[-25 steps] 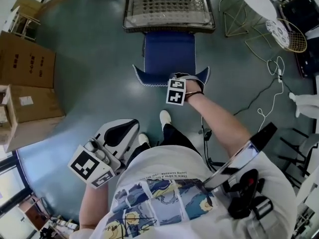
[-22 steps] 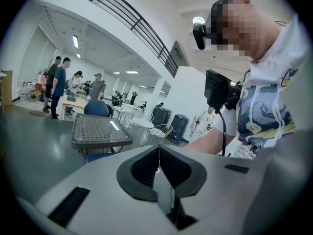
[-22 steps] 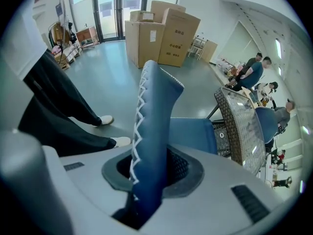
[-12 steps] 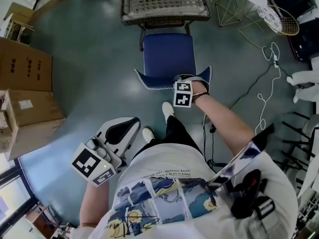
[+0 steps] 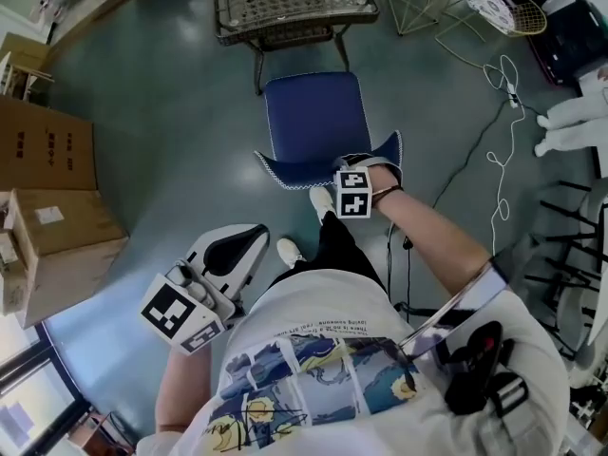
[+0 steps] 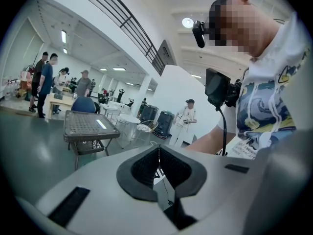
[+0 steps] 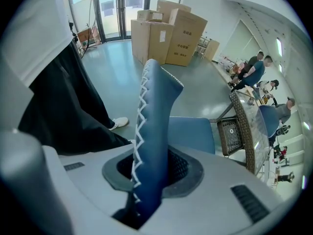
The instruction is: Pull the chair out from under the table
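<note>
A blue chair (image 5: 312, 117) stands on the grey floor, its seat out in front of the wicker table (image 5: 285, 3) at the top of the head view. My right gripper (image 5: 366, 169) points down over the chair's backrest (image 5: 294, 172), which has white zigzag stitching. In the right gripper view the backrest (image 7: 156, 116) runs up between the pads, and my right gripper (image 7: 151, 173) is shut on it. My left gripper (image 5: 233, 250) hangs beside the person's body, shut with nothing in it. From the left gripper (image 6: 158, 155) the table (image 6: 88, 126) shows farther off.
Cardboard boxes (image 5: 47, 150) stand at the left. White cables (image 5: 499, 164) trail over the floor at the right, beside a round white table (image 5: 494, 3) and dark frames. The person's white shoes (image 5: 323, 202) are just behind the chair. Several people stand far off.
The chair has slid away from the wicker table toward the person, and more of its seat shows. My right gripper came back with the backrest. The left gripper stays beside the body.
</note>
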Tool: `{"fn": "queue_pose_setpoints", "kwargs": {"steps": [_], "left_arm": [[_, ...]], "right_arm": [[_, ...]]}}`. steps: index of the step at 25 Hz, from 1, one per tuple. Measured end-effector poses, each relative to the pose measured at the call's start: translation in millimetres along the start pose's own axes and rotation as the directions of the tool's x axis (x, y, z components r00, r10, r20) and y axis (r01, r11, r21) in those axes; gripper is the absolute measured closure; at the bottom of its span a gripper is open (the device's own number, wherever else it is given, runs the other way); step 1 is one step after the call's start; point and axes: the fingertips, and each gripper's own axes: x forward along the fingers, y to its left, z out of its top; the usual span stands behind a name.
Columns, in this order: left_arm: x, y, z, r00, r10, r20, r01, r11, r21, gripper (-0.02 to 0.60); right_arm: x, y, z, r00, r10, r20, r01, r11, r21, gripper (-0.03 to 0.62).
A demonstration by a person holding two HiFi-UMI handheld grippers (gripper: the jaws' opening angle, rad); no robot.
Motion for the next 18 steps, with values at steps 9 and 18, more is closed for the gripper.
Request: {"fn": "queue_pose_setpoints", "kwargs": {"steps": [9, 18], "left_arm": [[-18, -26, -22, 0.998, -0.067, -0.007, 0.067, 0.997, 0.024, 0.571], [-38, -42, -39, 0.995, -0.105, 0.0, 0.105, 0.994, 0.023, 0.571]], "right_arm": [[-5, 70, 4, 1.0, 0.003, -0.009, -0.003, 1.0, 0.004, 0.503], [-9, 117, 13, 1.0, 0.002, -0.02, -0.001, 1.0, 0.026, 0.503]]}}
